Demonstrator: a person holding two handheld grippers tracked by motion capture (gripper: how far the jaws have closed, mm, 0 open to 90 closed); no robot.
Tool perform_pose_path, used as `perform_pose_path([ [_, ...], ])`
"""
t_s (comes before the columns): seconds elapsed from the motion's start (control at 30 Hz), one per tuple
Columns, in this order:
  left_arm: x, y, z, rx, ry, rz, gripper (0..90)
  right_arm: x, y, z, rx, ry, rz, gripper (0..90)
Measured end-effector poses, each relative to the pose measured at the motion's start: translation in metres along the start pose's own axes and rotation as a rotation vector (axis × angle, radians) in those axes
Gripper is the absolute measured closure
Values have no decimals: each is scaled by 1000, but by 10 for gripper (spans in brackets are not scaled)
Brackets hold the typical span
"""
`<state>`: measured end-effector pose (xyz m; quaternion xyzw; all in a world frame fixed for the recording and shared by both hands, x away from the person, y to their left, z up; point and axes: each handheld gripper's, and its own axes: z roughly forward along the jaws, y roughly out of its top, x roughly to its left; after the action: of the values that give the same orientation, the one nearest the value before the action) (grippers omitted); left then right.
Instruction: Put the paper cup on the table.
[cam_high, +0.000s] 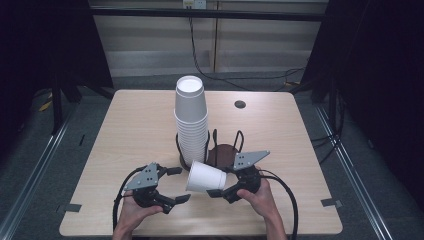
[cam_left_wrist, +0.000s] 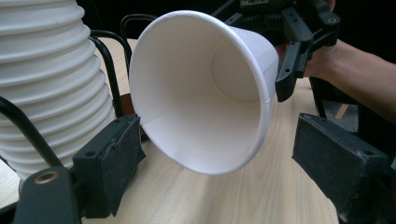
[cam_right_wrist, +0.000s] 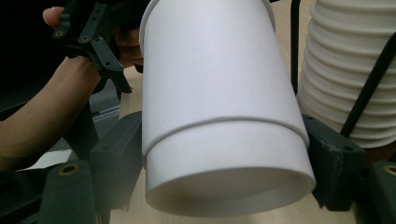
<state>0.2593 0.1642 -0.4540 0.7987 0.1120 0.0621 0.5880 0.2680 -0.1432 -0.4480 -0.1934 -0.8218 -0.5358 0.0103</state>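
Item: one white paper cup (cam_high: 205, 177), lower centre of the high frame, held just above the counter (cam_high: 135, 125). It lies on its side, long axis running across the frame: mouth toward my left claw (cam_high: 175, 184), base toward my right claw (cam_high: 216, 182). Grip: my right claw is clamped on the cup near its base; in the right claw view the two black pads (cam_right_wrist: 116, 158) press the wall on either side of the cup (cam_right_wrist: 219, 107), jaws partly closed to the cup's width. My left claw stands open, holding nothing; in its own view its pads (cam_left_wrist: 112, 163) sit at the lower corners with the cup's open rim (cam_left_wrist: 196, 93) facing straight in between them, no contact visible. Both claws are near the cup; the right has it, the left faces its mouth. Behind, centre of the high frame: a tall stack (cam_high: 191, 120) of upturned cups standing in a black wire holder (cam_high: 222, 147). I judge any handover turns on the mouth lining up between my left jaws. Counter otherwise bare wood with one dark round hole (cam_high: 240, 104) at upper right.
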Motion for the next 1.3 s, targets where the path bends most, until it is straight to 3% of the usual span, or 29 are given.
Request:
perform_pose_path([
  [0.53, 2, -5, 0, -45, -7, -15, 155, 1, -20, 7, -90, 48, 5, 227],
  [0.73, 4, -5, 4, -71, -37, -38, 154, 4, -19, 9, -107, 57, -19, 227],
  [0.83, 6, -5, 6, -69, -40, -35, 146, 4, -19, 9, -111, 58, -22, 228],
  [0.97, 8, -4, 12, -50, -37, -44, 35, 5, -19, 12, -98, 59, -25, 228],
  [1.03, 10, -3, 13, -59, -65, -47, 35, 5, -19, 11, -104, 65, -30, 228],
  [1.17, 10, 0, 18, -31, -71, -36, 11, 6, -17, 12, -99, 67, -36, 228],
  [1.3, 10, 3, 21, -39, -93, -33, 24, 7, -16, 13, -95, 68, -41, 228],
])
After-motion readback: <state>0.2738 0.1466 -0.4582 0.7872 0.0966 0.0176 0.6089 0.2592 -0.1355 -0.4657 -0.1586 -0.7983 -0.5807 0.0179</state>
